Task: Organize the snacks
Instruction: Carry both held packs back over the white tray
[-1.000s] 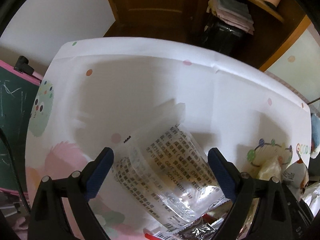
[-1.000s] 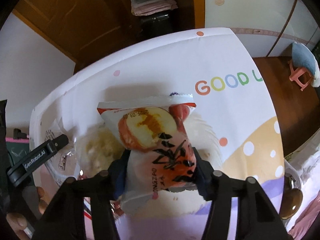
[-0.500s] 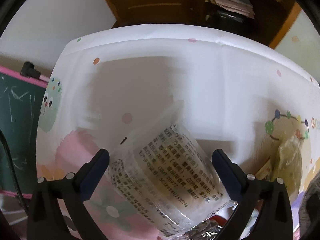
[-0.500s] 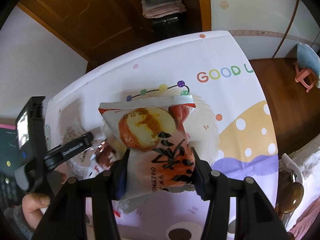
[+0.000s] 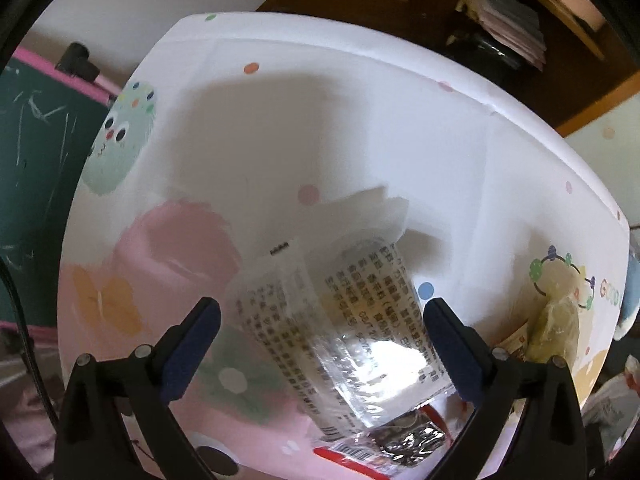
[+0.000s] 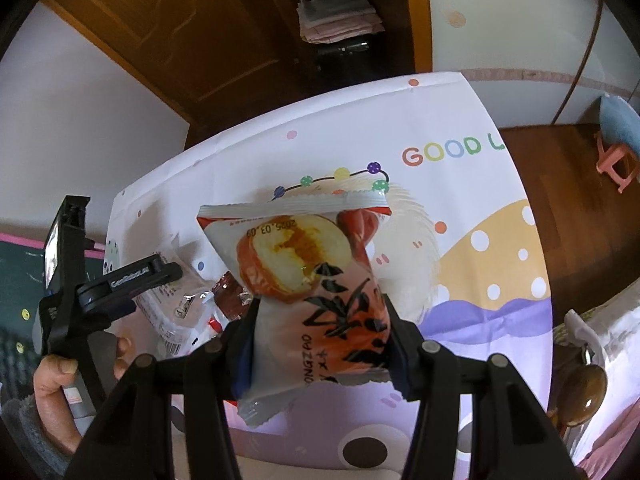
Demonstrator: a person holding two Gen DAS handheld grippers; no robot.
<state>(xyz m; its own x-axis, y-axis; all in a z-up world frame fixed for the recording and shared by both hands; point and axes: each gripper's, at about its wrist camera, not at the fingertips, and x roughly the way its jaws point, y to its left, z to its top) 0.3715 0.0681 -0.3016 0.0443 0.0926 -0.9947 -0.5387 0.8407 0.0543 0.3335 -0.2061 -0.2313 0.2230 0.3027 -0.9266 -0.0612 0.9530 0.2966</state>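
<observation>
My right gripper (image 6: 320, 332) is shut on an orange and white snack packet (image 6: 308, 280) with a cake picture, held above the table. My left gripper (image 5: 320, 336) is open over a clear packet with black print (image 5: 340, 336) that lies on the patterned tablecloth (image 5: 320, 140) between the fingers, not gripped. That clear packet also shows in the right wrist view (image 6: 172, 304), under the left gripper (image 6: 136, 276). A dark foil and red packet (image 5: 400, 444) lies under its near end. A pale yellowish clear-wrapped snack (image 5: 560, 320) lies at the right.
The table has a white cloth with cartoon prints and "GOOD" lettering (image 6: 440, 150). A green chalkboard with pink frame (image 5: 36, 160) stands at the left. A wooden door (image 6: 180, 40) and shelves with folded cloth (image 6: 336, 16) are behind. A pink stool (image 6: 616, 164) stands at the right.
My right gripper has lifted the orange packet up and back from the pile. My left gripper has shifted a little over the clear packet, still open.
</observation>
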